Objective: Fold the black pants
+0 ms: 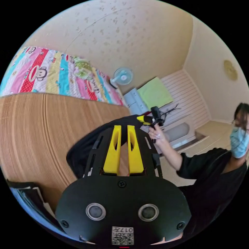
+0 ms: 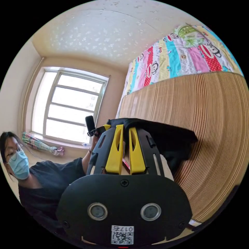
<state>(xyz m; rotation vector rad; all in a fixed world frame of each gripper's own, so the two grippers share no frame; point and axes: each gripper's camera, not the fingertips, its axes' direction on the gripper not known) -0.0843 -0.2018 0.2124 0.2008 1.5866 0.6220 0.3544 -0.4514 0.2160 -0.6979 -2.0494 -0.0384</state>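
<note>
Left gripper view: my left tool (image 1: 124, 128) sits with its yellow jaws nearly together, a thin slot between them. The black pants (image 1: 85, 150) bunch right at the jaw tips and spill to the side over the ribbed wooden surface (image 1: 39, 135). I cannot tell whether the jaws pinch fabric; the tips merge into the dark cloth.

The right tool (image 1: 145, 119) shows just beyond, held in a hand (image 1: 155, 135), its yellow tip touching the pants' upper edge.

Right gripper view: my right tool (image 2: 125, 129) has its jaws close, narrow gap, tips buried in the pants (image 2: 166, 142); grip unclear. The left tool (image 2: 102, 128) touches the same fabric edge.

A striped cartoon quilt (image 2: 181, 57) lies beyond the wooden surface (image 2: 207, 116). The pants' lower folds are hidden behind the tool bodies.
</note>
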